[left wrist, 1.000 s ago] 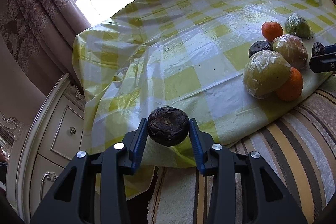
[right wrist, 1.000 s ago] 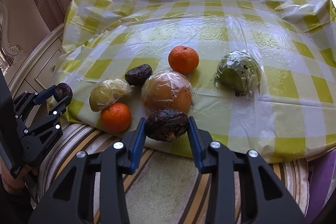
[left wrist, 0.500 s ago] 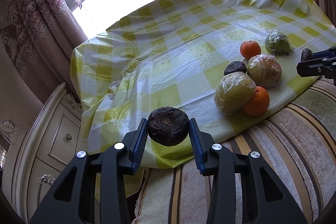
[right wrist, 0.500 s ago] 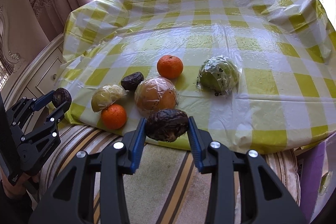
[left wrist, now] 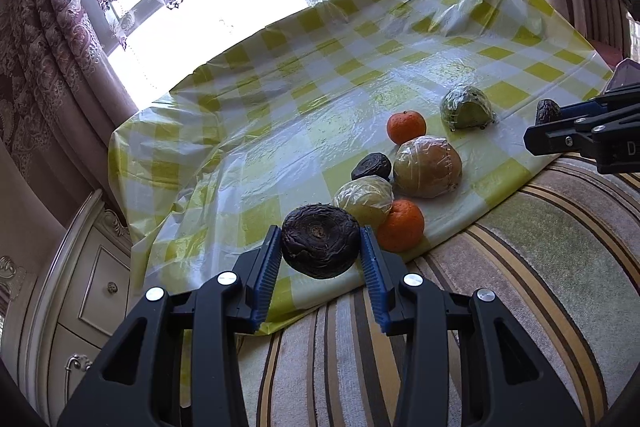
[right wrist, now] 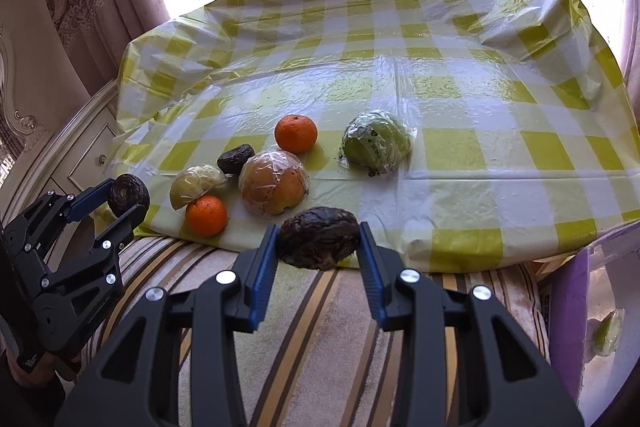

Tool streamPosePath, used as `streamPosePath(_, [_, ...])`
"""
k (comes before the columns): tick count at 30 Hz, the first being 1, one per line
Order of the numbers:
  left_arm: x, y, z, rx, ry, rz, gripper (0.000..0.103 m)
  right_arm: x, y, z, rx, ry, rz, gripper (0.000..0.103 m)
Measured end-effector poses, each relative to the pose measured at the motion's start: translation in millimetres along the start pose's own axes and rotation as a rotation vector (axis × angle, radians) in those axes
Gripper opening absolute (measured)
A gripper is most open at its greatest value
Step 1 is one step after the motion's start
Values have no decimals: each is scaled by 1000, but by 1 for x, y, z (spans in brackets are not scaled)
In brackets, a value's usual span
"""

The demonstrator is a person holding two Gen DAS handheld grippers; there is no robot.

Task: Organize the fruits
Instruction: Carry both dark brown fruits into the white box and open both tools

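My left gripper is shut on a dark wrinkled round fruit, held above the table's near edge. My right gripper is shut on a second dark wrinkled fruit, also off the near edge. On the yellow checked tablecloth lie two oranges, a third dark fruit, a film-wrapped brownish fruit, a wrapped yellow-green piece and a wrapped green fruit. The left gripper shows at the left of the right wrist view; the right gripper shows at the right edge of the left wrist view.
A striped cushion or seat lies below both grippers. A white carved cabinet stands left of the table. Curtains and a bright window are behind. A purple container with a wrapped green fruit inside stands at lower right.
Both grippers have drawn back from the table and risen with their dark fruits still held. The fruit group looks smaller and farther away in both views.
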State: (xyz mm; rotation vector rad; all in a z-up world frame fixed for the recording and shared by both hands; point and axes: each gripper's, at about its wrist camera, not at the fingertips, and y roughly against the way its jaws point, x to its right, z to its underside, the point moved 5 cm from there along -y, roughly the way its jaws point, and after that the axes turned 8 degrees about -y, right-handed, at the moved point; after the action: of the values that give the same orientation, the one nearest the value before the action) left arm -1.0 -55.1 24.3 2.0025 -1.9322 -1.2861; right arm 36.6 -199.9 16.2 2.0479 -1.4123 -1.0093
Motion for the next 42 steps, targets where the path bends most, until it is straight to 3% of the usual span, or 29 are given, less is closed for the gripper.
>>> streamPosePath(16, [59,16,-43,94,-85,106,39,59,46,-8,89,-81,59,39])
streamPosePath(26, [118,24,-84,162,-173,211,39,133,80,-14,152,-182,153,39])
streamPosePath(35, [173,31,-124,228,-254,325,39,207,99,-8,172,-278,256,39])
streamPosePath(42, [223,34,-152,246,-290,480,39,256,103,-3,156,-341,333,39])
